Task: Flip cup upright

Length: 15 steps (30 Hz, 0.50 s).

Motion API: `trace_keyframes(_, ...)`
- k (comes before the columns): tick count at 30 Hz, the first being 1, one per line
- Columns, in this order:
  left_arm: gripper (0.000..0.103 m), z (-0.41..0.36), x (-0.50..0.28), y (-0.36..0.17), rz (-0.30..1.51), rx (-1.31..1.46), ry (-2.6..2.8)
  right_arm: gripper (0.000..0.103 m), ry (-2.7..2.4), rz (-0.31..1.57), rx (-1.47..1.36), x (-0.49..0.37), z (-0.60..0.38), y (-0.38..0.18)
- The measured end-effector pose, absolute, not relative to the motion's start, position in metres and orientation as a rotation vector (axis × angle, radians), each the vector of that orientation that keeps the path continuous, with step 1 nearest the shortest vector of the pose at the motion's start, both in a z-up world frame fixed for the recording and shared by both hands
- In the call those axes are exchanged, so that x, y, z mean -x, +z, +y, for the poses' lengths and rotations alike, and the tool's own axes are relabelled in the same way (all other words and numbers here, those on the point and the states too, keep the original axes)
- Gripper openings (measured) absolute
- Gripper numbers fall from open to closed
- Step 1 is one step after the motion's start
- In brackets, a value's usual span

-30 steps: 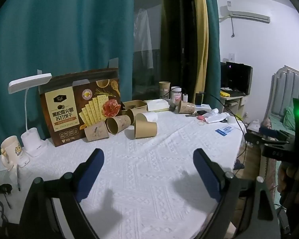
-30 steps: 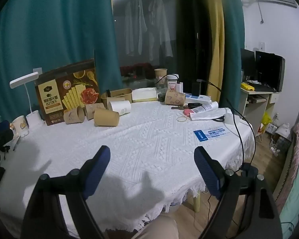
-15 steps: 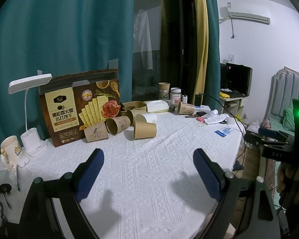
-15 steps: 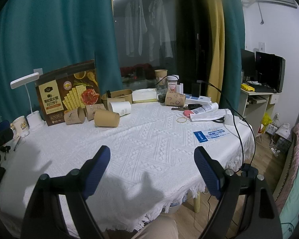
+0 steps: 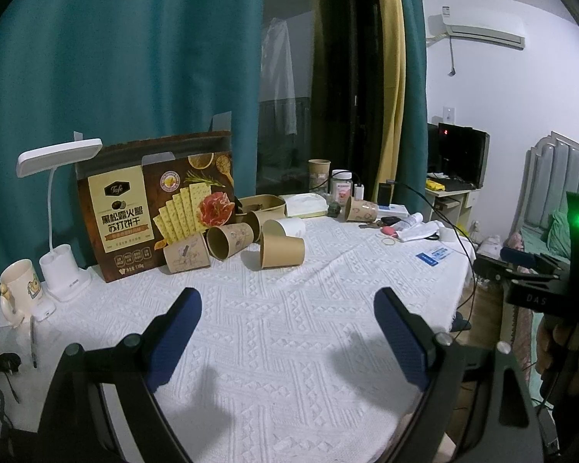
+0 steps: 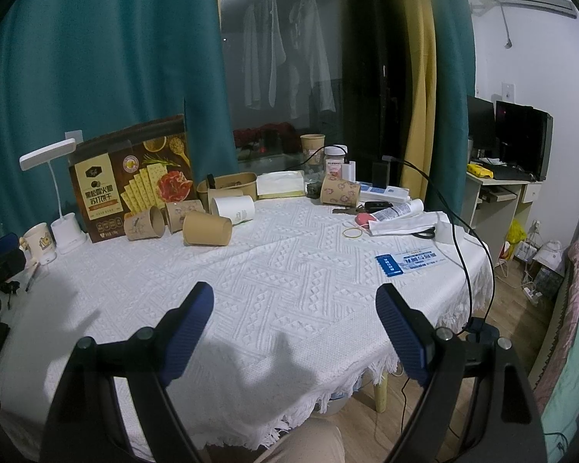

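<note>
Several brown paper cups lie on their sides at the far side of the table with the white cloth. The nearest is a plain brown cup, also in the right wrist view. Beside it lie printed cups and a white cup. Another printed cup lies further right. My left gripper is open and empty, well short of the cups. My right gripper is open and empty over the table's near edge.
A cracker box stands behind the cups. A white desk lamp and a mug stand at the left. Jars, a cable, a tube, a rubber band and a blue card lie at the right. The table edge drops off right.
The left wrist view has drifted slightly closer to the cups. The right gripper has barely moved. Both grippers stay open.
</note>
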<state>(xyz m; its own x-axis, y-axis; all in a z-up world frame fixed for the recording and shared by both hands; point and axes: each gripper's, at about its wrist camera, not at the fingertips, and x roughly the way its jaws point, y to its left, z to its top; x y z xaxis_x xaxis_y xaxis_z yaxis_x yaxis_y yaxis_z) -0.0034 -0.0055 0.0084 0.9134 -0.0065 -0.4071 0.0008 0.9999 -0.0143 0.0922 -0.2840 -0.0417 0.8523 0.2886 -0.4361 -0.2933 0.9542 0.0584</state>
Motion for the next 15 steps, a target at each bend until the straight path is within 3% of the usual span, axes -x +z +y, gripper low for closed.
trace_keyframes(15, 0.091, -0.0037, 0.0035, 0.004, 0.421, 0.022, -0.004, 0.084, 0.305, 0.458, 0.012, -0.0934, -0.2839, -0.041)
